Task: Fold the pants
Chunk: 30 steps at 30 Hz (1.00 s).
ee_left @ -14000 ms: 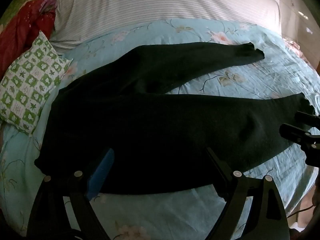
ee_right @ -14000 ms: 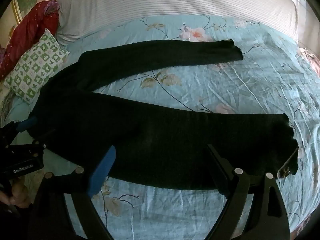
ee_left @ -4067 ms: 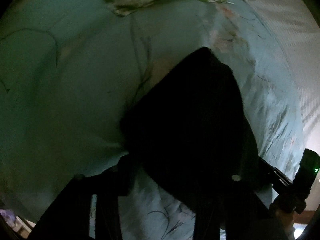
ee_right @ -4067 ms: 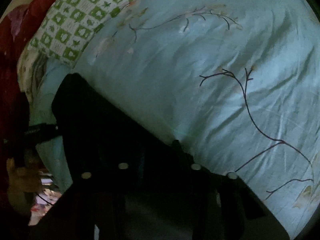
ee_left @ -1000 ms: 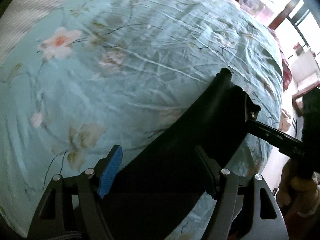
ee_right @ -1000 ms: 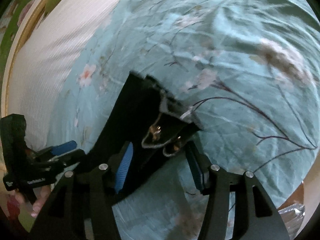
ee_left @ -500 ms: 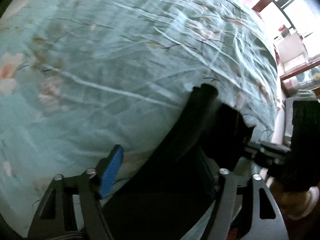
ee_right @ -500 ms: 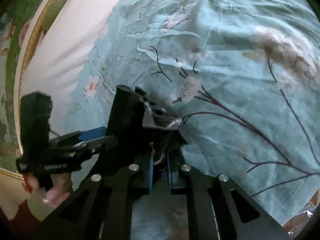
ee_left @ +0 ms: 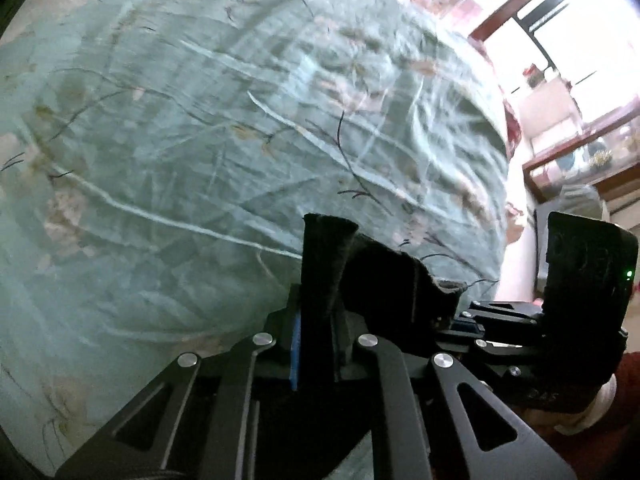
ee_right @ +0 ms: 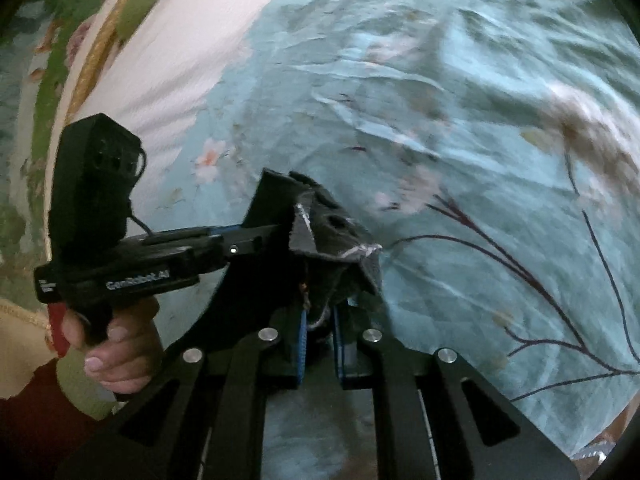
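The black pants' leg end [ee_left: 384, 276] is bunched between the two grippers above the teal floral bedsheet [ee_left: 200, 140]. My left gripper [ee_left: 316, 344] is shut on a fold of the black cloth. My right gripper [ee_right: 320, 332] is shut on the hem of the same end [ee_right: 332, 232], whose grey inner side shows. Each gripper appears in the other's view: the right one in the left wrist view [ee_left: 496, 320], the left one in the right wrist view [ee_right: 240, 240]. The rest of the pants is hidden below the grippers.
A white striped sheet [ee_right: 180, 40] lies beyond the teal one, with a green and gold headboard [ee_right: 52, 80] behind it. The bed's edge, a window and furniture [ee_left: 560, 100] show at the right of the left wrist view.
My left gripper has closed on the pants' leg end. The right gripper stays shut on the hem, and both have shifted over the sheet with it.
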Each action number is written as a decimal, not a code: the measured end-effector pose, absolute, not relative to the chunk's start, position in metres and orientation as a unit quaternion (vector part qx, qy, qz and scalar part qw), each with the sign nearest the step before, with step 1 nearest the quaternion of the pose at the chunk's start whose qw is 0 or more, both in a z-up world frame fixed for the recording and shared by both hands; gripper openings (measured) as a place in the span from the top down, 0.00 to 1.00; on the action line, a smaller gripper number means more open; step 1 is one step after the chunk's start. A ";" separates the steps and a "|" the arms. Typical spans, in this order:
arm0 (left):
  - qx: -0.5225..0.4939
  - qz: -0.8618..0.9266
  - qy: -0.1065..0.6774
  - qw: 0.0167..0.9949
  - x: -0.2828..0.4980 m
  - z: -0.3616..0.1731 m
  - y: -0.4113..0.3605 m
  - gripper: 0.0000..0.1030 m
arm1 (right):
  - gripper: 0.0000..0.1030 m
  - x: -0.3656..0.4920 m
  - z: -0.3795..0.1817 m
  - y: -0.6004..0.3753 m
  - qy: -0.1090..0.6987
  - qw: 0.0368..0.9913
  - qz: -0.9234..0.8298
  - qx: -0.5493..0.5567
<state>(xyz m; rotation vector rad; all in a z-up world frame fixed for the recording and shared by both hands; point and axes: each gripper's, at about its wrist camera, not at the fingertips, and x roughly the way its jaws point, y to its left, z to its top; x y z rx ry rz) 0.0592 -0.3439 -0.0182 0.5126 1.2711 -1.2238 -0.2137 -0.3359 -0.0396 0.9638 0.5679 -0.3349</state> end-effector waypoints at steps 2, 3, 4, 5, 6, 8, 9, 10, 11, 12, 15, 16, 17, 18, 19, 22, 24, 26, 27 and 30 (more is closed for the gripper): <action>0.203 -0.532 0.543 0.617 0.063 -0.005 -0.327 0.91 | 0.89 -0.211 -0.029 -0.331 0.263 0.846 -0.136 0.444; 0.195 -0.533 0.541 0.621 0.064 0.000 -0.322 0.91 | 0.89 -0.208 -0.023 -0.327 0.259 0.852 -0.121 0.438; 0.186 -0.534 0.539 0.625 0.065 0.005 -0.314 0.91 | 0.89 -0.205 -0.016 -0.322 0.255 0.858 -0.104 0.433; 0.175 -0.535 0.537 0.629 0.068 0.012 -0.304 0.91 | 0.89 -0.201 -0.010 -0.317 0.253 0.864 -0.090 0.427; 0.166 -0.535 0.534 0.633 0.068 0.018 -0.295 0.91 | 0.89 -0.198 -0.003 -0.312 0.253 0.869 -0.074 0.419; 0.152 -0.534 0.527 0.643 0.068 0.029 -0.277 0.91 | 0.89 -0.189 0.006 -0.301 0.253 0.875 -0.048 0.410; 0.146 -0.533 0.525 0.647 0.068 0.035 -0.268 0.91 | 0.89 -0.186 0.009 -0.296 0.254 0.877 -0.035 0.407; 0.140 -0.532 0.521 0.653 0.069 0.041 -0.256 0.91 | 0.89 -0.181 0.013 -0.288 0.256 0.879 -0.019 0.402; 0.134 -0.530 0.516 0.659 0.067 0.047 -0.244 0.91 | 0.89 -0.177 0.016 -0.282 0.258 0.881 -0.008 0.396; 0.129 -0.528 0.513 0.664 0.066 0.050 -0.236 0.91 | 0.89 -0.171 0.020 -0.274 0.261 0.884 0.008 0.388; 0.113 -0.518 0.506 0.680 0.069 0.060 -0.201 0.91 | 0.89 -0.155 0.024 -0.255 0.271 0.886 0.036 0.374; 0.109 -0.513 0.505 0.685 0.070 0.061 -0.190 0.91 | 0.89 -0.149 0.025 -0.249 0.275 0.886 0.045 0.370; 0.104 -0.507 0.505 0.691 0.070 0.061 -0.181 0.91 | 0.89 -0.143 0.024 -0.243 0.280 0.886 0.051 0.367; 0.098 -0.502 0.506 0.695 0.071 0.060 -0.170 0.91 | 0.89 -0.136 0.023 -0.237 0.287 0.884 0.060 0.363; 0.092 -0.496 0.508 0.698 0.072 0.058 -0.161 0.91 | 0.89 -0.133 0.020 -0.232 0.292 0.883 0.065 0.361; 0.078 -0.476 0.513 0.710 0.075 0.049 -0.132 0.91 | 0.89 -0.119 0.013 -0.216 0.311 0.879 0.083 0.352; 0.076 -0.465 0.516 0.716 0.076 0.043 -0.118 0.91 | 0.89 -0.114 0.008 -0.209 0.322 0.876 0.091 0.347; 0.072 -0.449 0.521 0.722 0.078 0.035 -0.103 0.91 | 0.89 -0.102 -0.001 -0.200 0.333 0.875 0.095 0.339; 0.069 -0.442 0.524 0.724 0.079 0.030 -0.098 0.91 | 0.89 -0.102 -0.002 -0.196 0.337 0.875 0.097 0.333; 0.053 -0.419 0.541 0.727 0.085 0.015 -0.082 0.92 | 0.88 -0.087 -0.014 -0.182 0.354 0.875 0.100 0.316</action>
